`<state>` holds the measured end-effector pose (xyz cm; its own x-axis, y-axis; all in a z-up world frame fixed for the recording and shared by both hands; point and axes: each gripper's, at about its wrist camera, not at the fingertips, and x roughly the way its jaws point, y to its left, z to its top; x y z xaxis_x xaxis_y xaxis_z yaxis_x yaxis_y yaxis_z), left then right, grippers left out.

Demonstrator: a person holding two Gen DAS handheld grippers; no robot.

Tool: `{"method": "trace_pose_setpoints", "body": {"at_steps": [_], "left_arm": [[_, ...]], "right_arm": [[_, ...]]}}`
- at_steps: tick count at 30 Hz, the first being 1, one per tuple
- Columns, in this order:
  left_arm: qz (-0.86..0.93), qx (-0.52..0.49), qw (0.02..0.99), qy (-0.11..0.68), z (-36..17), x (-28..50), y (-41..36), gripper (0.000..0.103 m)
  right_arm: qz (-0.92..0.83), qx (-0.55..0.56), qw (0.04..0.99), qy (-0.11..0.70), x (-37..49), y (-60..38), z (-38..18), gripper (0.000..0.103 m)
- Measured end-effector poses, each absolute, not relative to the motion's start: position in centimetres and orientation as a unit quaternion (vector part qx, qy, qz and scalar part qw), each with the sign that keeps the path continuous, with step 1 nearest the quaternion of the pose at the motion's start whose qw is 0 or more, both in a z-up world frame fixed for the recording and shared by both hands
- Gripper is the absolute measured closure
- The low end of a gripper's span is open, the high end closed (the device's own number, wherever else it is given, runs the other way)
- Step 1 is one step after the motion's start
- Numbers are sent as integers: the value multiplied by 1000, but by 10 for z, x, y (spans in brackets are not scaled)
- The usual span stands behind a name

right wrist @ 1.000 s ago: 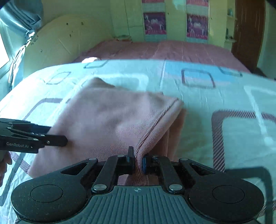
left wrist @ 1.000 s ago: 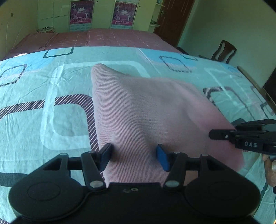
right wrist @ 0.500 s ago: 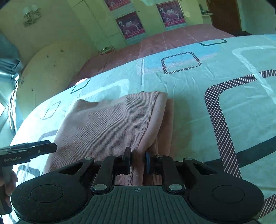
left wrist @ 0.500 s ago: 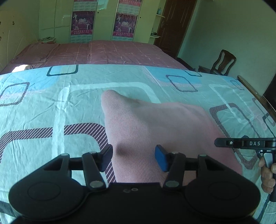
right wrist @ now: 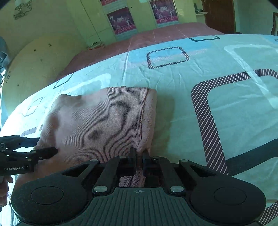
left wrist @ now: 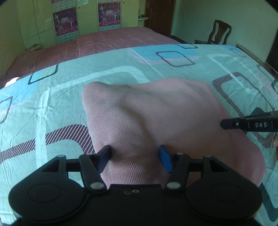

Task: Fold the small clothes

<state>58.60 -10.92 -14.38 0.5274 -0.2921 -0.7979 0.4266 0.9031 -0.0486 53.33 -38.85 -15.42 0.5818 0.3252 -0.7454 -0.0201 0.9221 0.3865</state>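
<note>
one pink garment (left wrist: 156, 121) on one patterned sheet (left wrist: 52, 104). two grippers: the left gripper (left wrist: 135, 156) and the right gripper (right wrist: 139, 156). two posters (left wrist: 66, 21) on the cupboards, one wooden chair (left wrist: 219, 33).

A: Left wrist view sits low, close over the pink garment (left wrist: 156, 118), facing up the bed toward the posters (left wrist: 109, 13) on the far wall.

B: Right wrist view faces much the same way, just as near, from the garment's right edge (right wrist: 97, 121). Both share the garment, the patterned sheet (left wrist: 52, 90), and each catches the other gripper at its side.
</note>
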Motion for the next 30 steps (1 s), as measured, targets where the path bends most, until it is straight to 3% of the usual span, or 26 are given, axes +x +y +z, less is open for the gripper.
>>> {"method": "trace_pose_setpoints", "body": {"at_steps": [1, 3, 10, 14, 16, 17, 18, 19, 20, 25, 30], "left_arm": [[-206, 63, 872, 438, -141, 584, -103, 45], [-210, 29, 880, 425, -131, 572, -87, 45], [-207, -50, 883, 418, -127, 509, -35, 46], [-193, -43, 873, 447, -147, 498, -34, 46], [-189, -48, 868, 457, -155, 500, -37, 44], [-185, -49, 867, 460, -158, 501, -37, 45], [-188, -52, 866, 460, -157, 502, -37, 50], [-196, -56, 865, 459, -154, 501, -39, 62], [-206, -58, 865, 454, -149, 499, -41, 66], [-220, 3, 857, 466, -154, 486, -68, 63], [-214, -16, 855, 471, -148, 481, -53, 61]], "right_arm": [[102, 179, 872, 444, 530, -391, -150, 97], [104, 186, 877, 431, 516, -395, -137, 77], [157, 219, 859, 435, 449, -399, -124, 77], [159, 208, 845, 466, 434, -385, -141, 77], [154, 207, 847, 464, 435, -381, -147, 78], [157, 197, 851, 461, 436, -378, -147, 101], [158, 185, 854, 459, 438, -377, -146, 100], [154, 175, 860, 454, 438, -378, -141, 100], [149, 171, 866, 446, 436, -381, -135, 100], [134, 126, 871, 456, 432, -390, -131, 101], [131, 128, 864, 468, 433, -385, -140, 100]]}}
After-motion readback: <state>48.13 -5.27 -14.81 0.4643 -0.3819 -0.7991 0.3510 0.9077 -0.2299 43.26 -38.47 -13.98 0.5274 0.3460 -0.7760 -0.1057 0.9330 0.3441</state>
